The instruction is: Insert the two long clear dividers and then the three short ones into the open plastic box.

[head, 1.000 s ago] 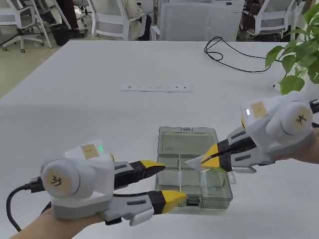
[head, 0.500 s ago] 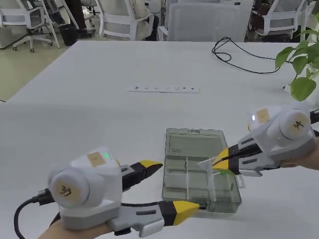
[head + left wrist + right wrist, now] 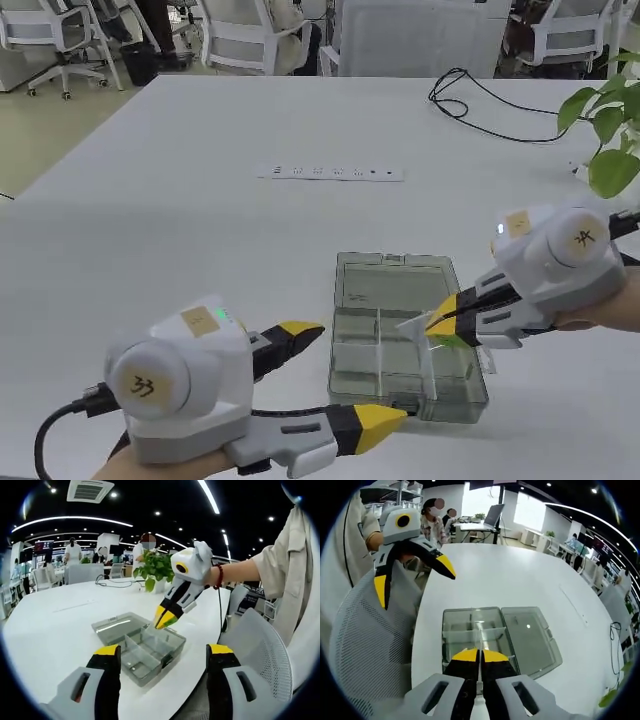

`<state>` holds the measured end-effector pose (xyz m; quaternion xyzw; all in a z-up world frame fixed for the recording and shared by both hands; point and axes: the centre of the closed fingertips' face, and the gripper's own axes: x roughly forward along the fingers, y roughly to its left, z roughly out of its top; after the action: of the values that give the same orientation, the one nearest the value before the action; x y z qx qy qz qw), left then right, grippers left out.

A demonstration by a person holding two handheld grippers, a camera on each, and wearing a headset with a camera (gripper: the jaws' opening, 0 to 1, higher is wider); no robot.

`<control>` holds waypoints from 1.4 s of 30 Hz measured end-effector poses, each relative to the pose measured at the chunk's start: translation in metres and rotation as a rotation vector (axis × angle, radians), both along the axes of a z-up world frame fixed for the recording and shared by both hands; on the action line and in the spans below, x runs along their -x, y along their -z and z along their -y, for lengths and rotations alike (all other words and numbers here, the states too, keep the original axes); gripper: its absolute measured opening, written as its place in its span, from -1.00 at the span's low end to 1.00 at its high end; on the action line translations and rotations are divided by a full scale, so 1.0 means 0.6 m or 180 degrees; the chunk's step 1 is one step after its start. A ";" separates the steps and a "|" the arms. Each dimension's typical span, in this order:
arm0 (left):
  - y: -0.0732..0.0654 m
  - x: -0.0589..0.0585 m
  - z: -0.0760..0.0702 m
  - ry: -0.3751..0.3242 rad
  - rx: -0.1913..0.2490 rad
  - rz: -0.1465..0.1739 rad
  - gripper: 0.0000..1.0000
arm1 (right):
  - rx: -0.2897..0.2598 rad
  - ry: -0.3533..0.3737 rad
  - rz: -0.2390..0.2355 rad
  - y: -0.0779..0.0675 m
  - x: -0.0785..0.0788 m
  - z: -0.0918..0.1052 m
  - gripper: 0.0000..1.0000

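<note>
- While right gripper (image 3: 420, 325) clamps a clear divider (image 3: 479, 630) over the box (image 3: 345, 392), right half, insertion seems in hand.
- Left gripper (image 3: 348, 373): jaws wide apart, empty, near-left of box.
- Next: likely lower divider straight, press home.

Your left gripper (image 3: 350, 375) is cut off by the near edge of the head view. The plant (image 3: 606, 125) at far right is clipped by the frame. The clear divider (image 3: 428, 358) pinched in your right gripper (image 3: 432, 326) blends into the plastic box (image 3: 334, 368), so you cannot tell whether its lower edge sits in a slot. The power strip (image 3: 338, 172) has sockets too small to make out.
</note>
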<state>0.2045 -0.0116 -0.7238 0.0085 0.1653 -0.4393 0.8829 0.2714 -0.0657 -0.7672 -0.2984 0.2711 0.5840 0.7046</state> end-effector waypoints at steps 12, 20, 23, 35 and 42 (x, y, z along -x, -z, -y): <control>-0.004 -0.006 -0.008 -0.0126 0.0009 0.0058 0.40 | 0.0244 -0.0296 0.0079 0.011 0.003 -0.017 -0.95; -0.001 -0.006 -0.009 -0.0128 -0.0012 0.0059 0.40 | 0.0300 -0.0379 0.0093 0.018 0.004 -0.024 -0.95; -0.002 -0.008 -0.010 -0.0140 -0.0007 0.0069 0.40 | 0.0309 -0.0397 0.0098 0.019 0.004 -0.026 -0.95; -0.003 -0.007 -0.009 -0.0132 0.0009 0.0060 0.38 | 0.0349 -0.0428 0.0061 0.028 0.004 -0.035 -0.95; -0.017 -0.008 -0.006 -0.0128 0.0139 0.0049 0.36 | 0.0500 -0.0357 -0.0064 0.051 0.001 -0.037 -0.95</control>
<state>0.2096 -0.0081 -0.7138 -0.0108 0.1490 -0.4250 0.8928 0.2707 -0.0434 -0.7976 -0.3616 0.3059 0.6024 0.6425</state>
